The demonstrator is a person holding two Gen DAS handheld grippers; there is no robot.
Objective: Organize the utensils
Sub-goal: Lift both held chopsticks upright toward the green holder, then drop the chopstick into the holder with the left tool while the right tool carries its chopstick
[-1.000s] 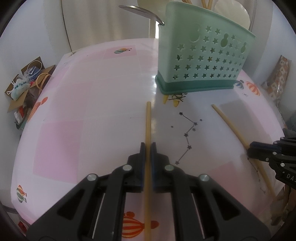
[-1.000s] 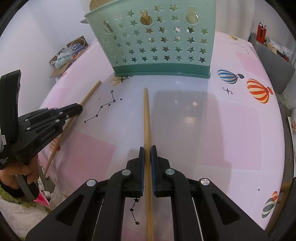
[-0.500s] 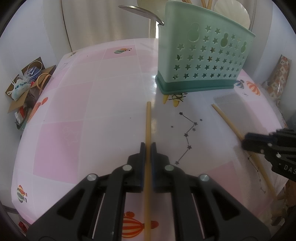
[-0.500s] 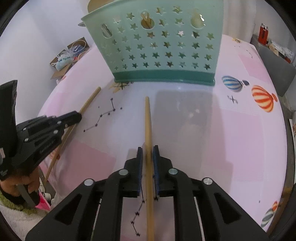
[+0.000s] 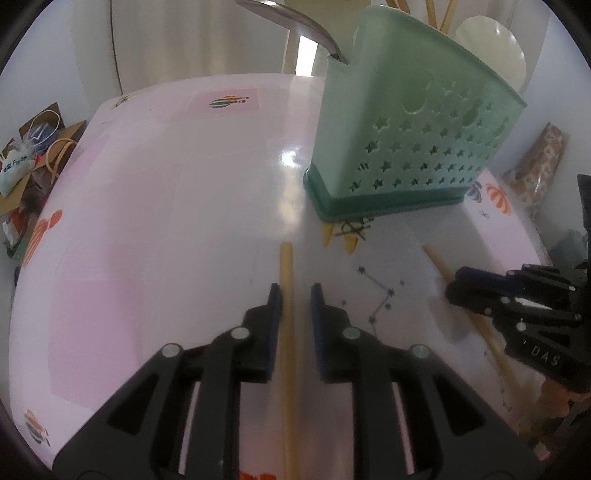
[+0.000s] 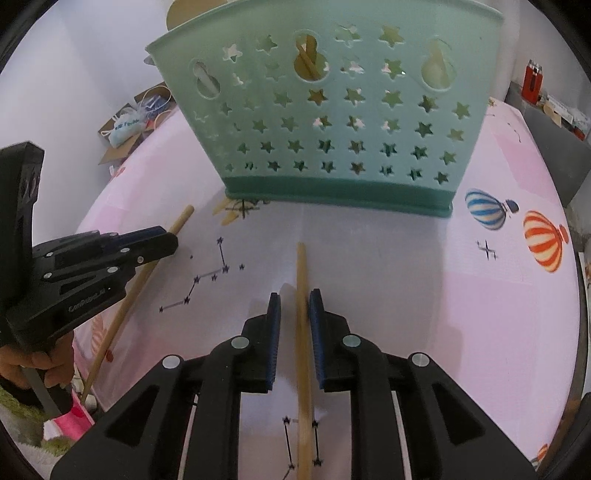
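Both claws had opened since the earlier frames. From the left wrist, the left gripper [image 5: 293, 291] stood apart around one chopstick [image 5: 286, 266] lying before the green caddy [image 5: 406, 147]. From the right wrist, the right gripper [image 6: 294, 299] was likewise apart around the other chopstick [image 6: 302, 280], near the caddy. They seemed just released; the next move likely calls for regripping.

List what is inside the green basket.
The green basket holds wooden sticks, a metal spoon handle and a pale round utensil. The basket walls hide their lower ends.

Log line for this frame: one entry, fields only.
left tool: open, astride left chopstick | right tool: open, astride right chopstick | green caddy: upright ahead | both chopsticks outside caddy
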